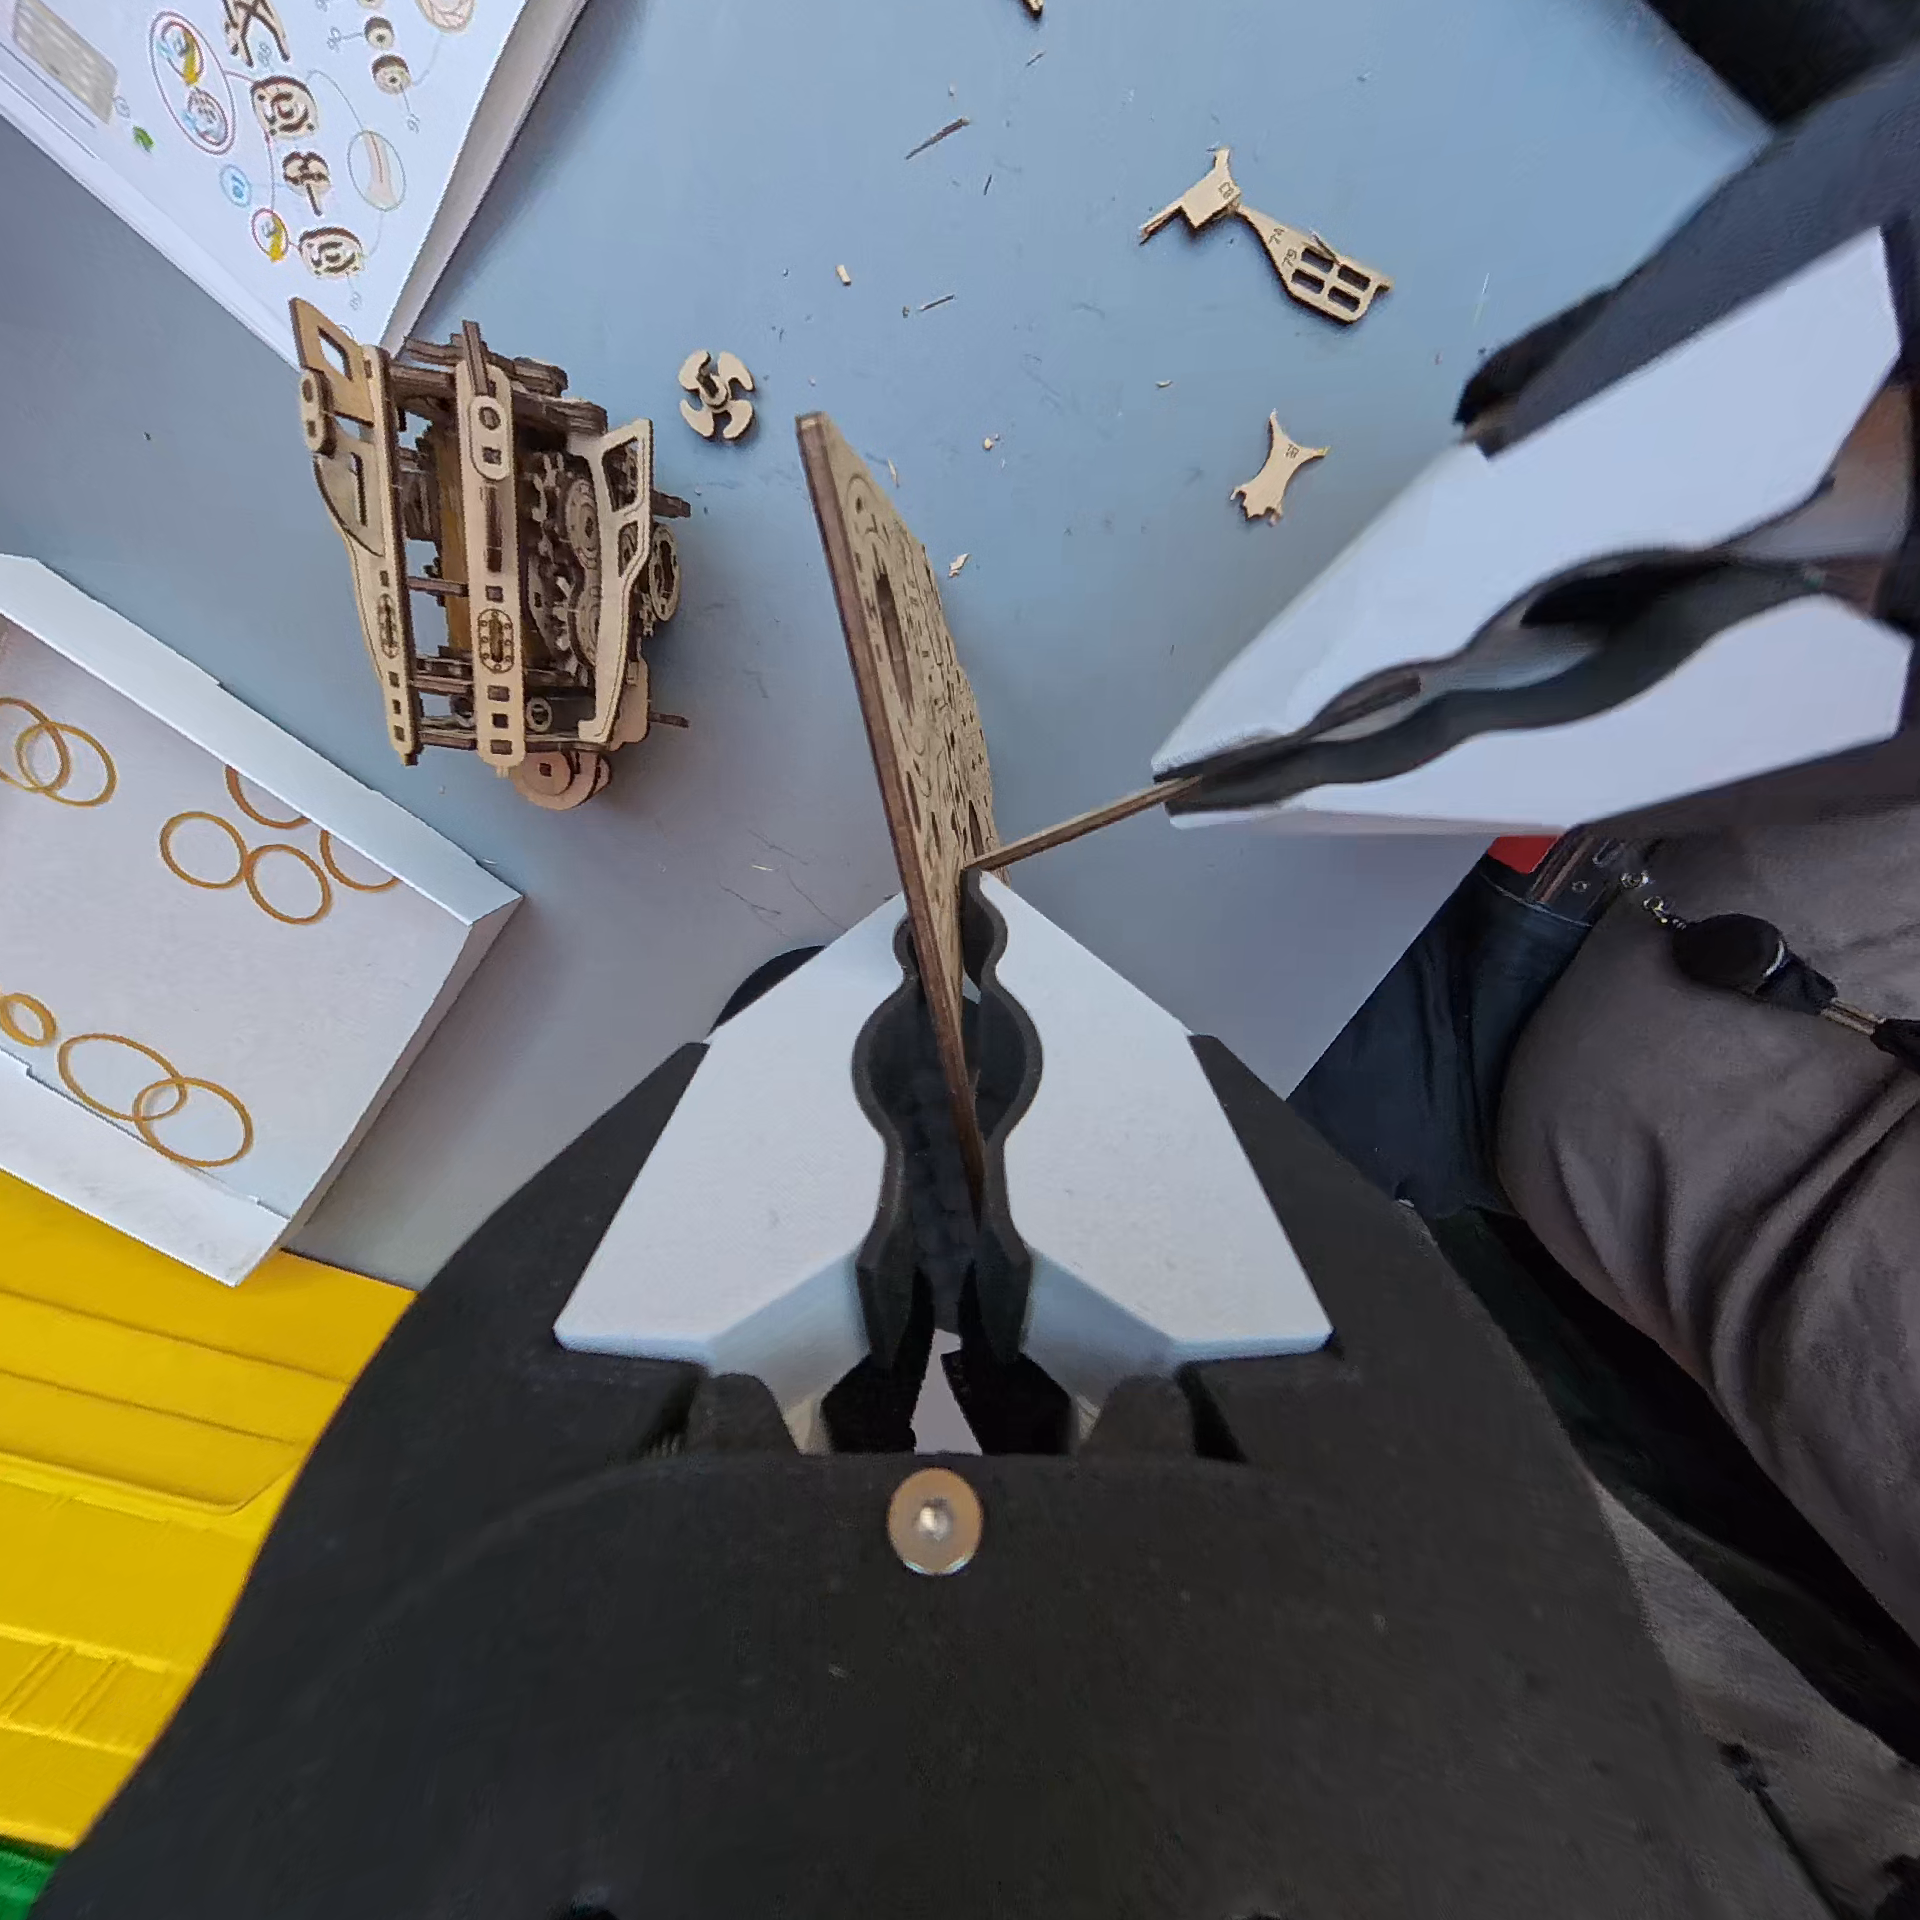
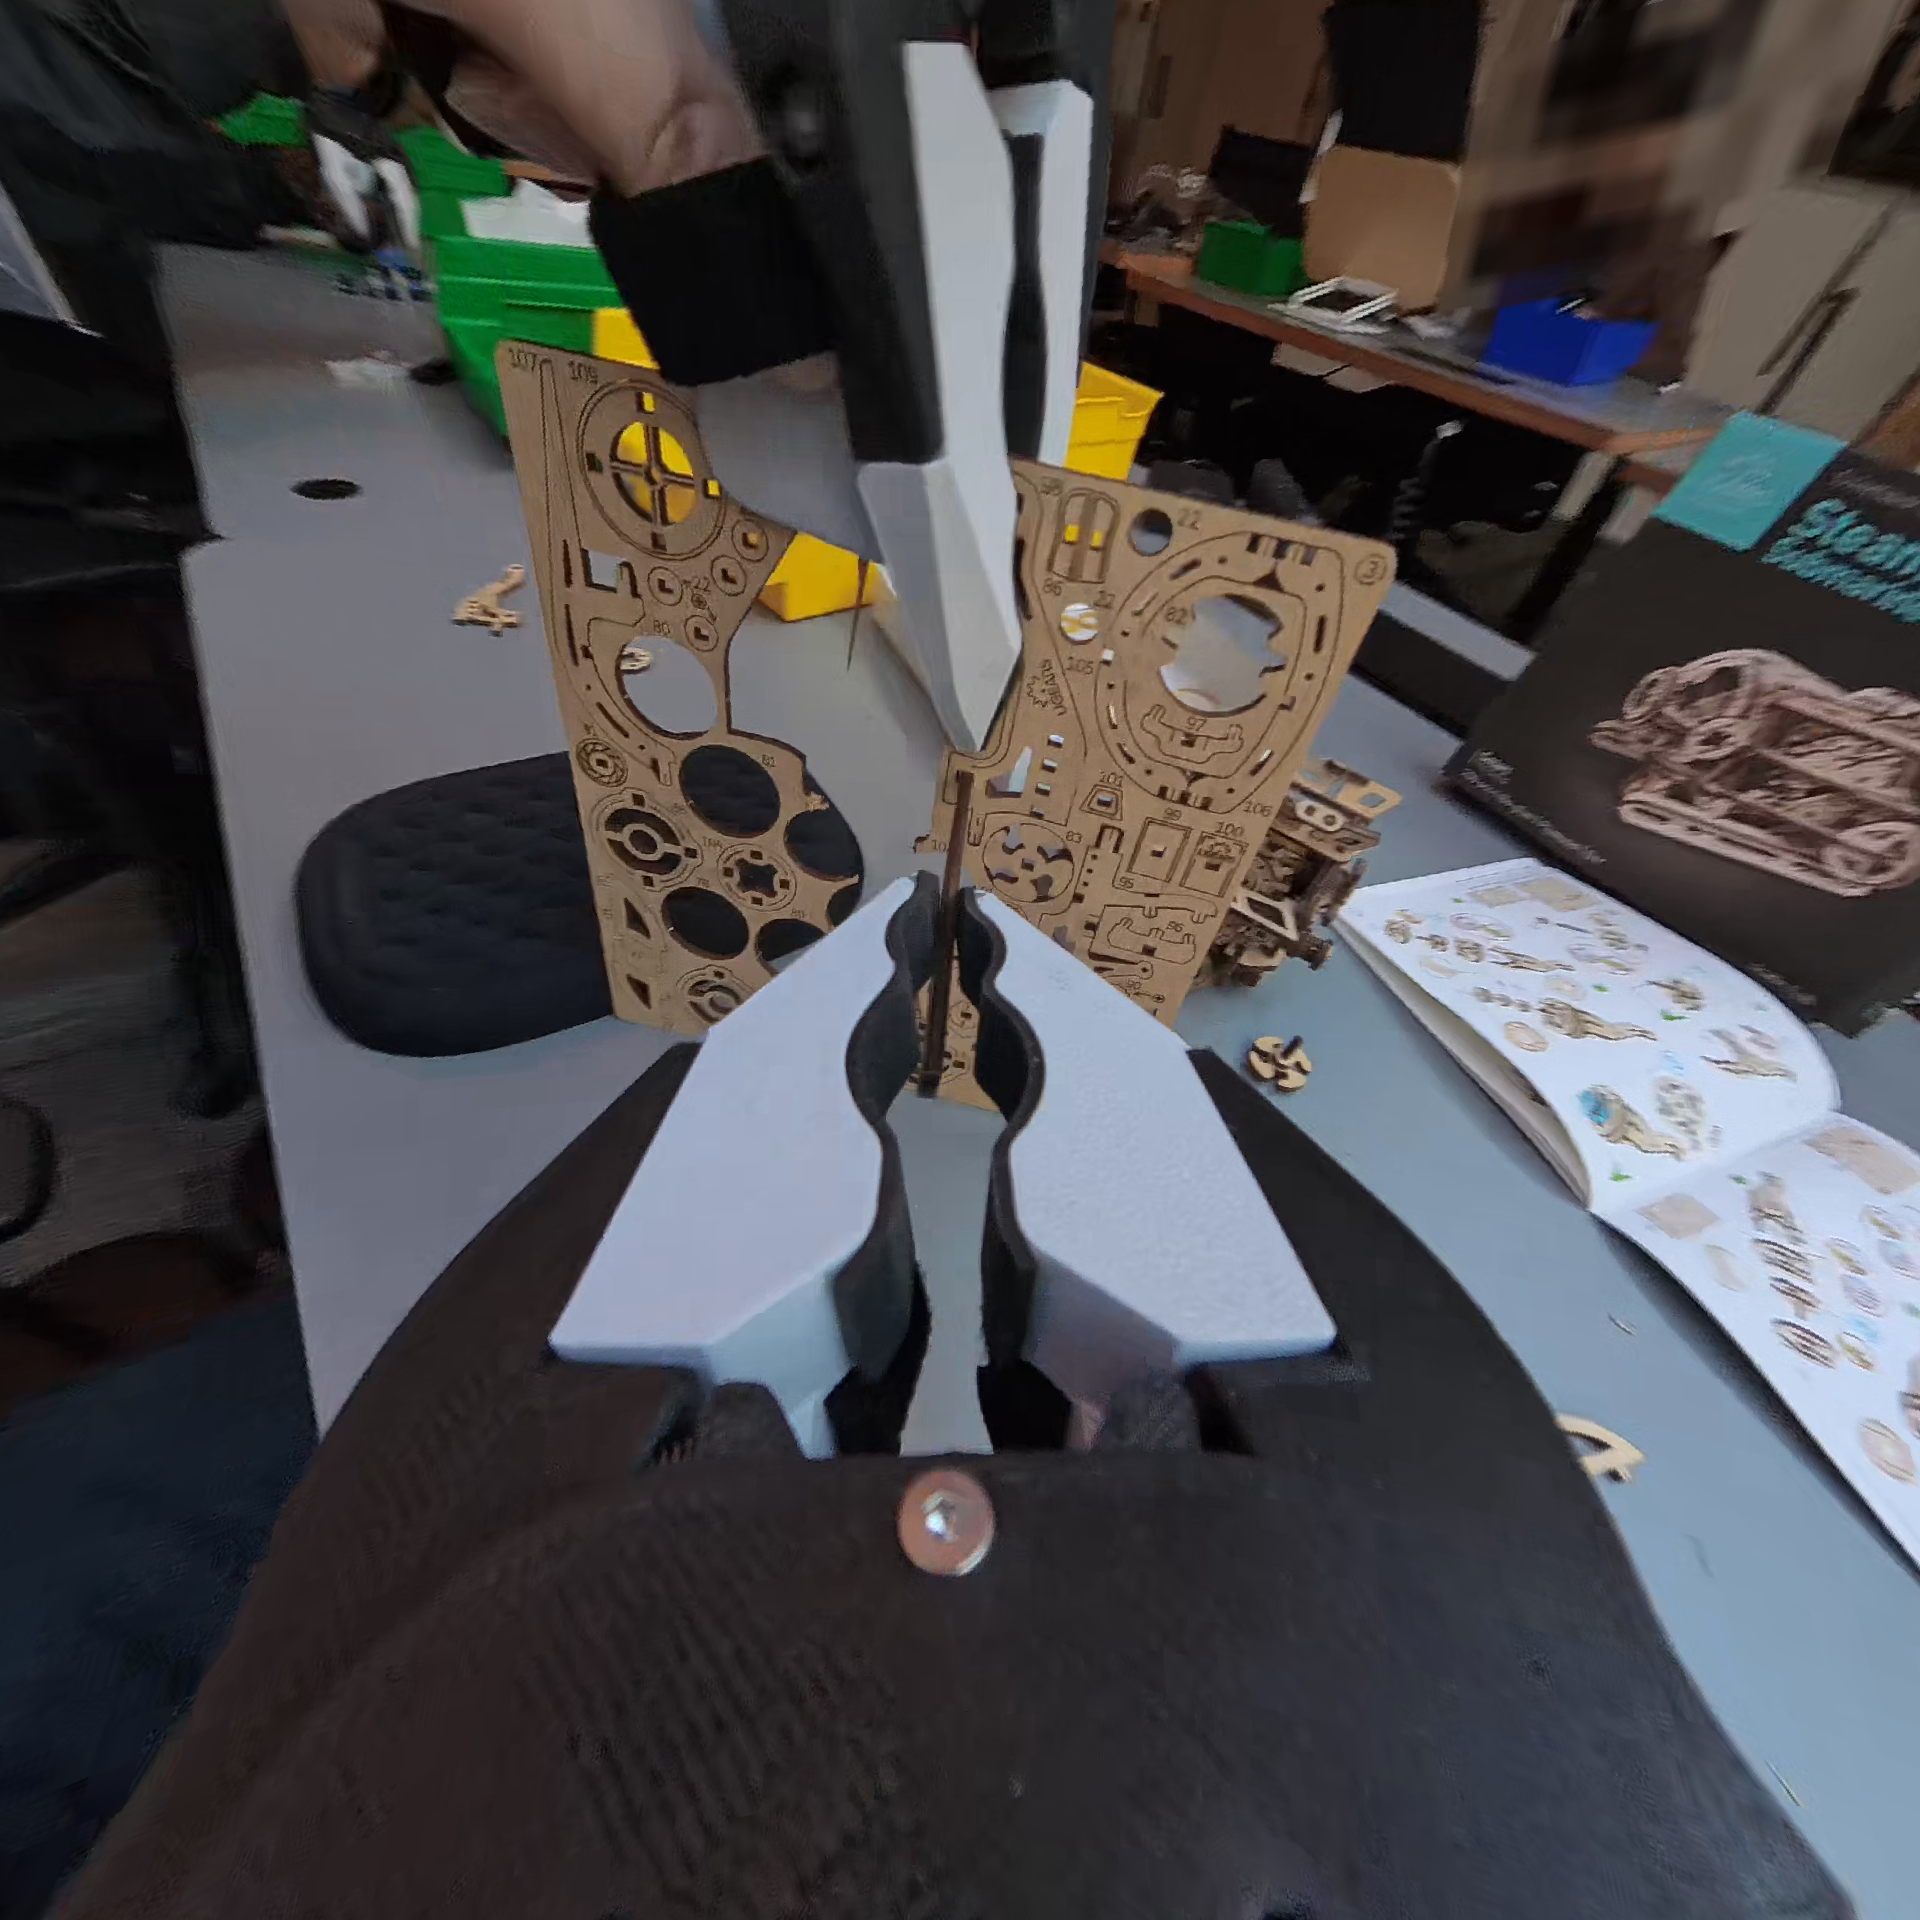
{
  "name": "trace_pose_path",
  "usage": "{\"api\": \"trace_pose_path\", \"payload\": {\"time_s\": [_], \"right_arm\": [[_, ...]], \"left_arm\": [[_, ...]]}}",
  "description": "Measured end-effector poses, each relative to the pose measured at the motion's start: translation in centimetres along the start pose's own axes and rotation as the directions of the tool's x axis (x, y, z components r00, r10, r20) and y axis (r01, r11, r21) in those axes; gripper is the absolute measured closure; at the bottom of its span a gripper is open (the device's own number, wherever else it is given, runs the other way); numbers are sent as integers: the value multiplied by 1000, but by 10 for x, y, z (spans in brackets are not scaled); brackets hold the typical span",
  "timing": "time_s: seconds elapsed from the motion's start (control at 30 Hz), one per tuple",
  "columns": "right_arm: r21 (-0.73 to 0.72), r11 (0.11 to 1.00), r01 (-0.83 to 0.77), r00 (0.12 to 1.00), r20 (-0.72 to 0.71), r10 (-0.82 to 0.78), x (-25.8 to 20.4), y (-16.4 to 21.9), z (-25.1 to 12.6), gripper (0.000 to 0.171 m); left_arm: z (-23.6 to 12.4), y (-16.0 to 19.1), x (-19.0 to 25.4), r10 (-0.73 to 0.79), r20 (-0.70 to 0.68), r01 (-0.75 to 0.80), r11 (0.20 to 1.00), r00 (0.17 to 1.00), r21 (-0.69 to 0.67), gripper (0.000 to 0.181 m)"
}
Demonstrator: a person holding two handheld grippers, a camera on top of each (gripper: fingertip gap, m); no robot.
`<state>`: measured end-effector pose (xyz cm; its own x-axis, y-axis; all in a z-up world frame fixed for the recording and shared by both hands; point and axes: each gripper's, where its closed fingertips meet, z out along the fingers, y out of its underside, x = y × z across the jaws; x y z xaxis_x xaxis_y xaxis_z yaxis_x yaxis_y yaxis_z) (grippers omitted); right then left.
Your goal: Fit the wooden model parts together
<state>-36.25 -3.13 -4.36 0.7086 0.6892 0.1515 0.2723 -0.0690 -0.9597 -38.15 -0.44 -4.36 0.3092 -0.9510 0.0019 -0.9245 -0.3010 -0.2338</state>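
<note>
Left tool (image 1: pixel 940 914) — black body, white fingers, wavy black pads, silver screw.

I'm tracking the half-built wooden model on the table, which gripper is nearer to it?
Left. The left gripper sits just beside the half-built model, gripping the wooden sheet; the right gripper is beyond the sheet.

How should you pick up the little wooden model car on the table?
Probably grip the half-built wooden model across its two long flat side plates, coming straight down from above. It lies on the grey table with those plates showing as solid strips, while the middle holds fragile gears and thin rods. Both tools are busy: the left tool holds the parts sheet.
</note>
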Motion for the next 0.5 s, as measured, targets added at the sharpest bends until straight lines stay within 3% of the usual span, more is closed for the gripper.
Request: {"api": "trace_pose_path", "payload": {"time_s": [0.13,0.27,0.37,0.5], "right_arm": [[27,999,41,974,-224,-34,-8,0,3,169],[-6,993,117,944,-311,-113,-15,-2,8,167],[-22,988,155,945,-289,-155,-10,-3,7,169],[-39,999,18,995,-95,-21,-1,-9,2,170]], "left_arm": [[0,0,-1,-50,-10,50,999,999,2,180],[0,1,-4,-92,-10,92,996,996,9,180],[0,2,-5,-73,2,73,997,997,10,180],[0,1,-2,-71,-17,72,997,997,25,179]]}}
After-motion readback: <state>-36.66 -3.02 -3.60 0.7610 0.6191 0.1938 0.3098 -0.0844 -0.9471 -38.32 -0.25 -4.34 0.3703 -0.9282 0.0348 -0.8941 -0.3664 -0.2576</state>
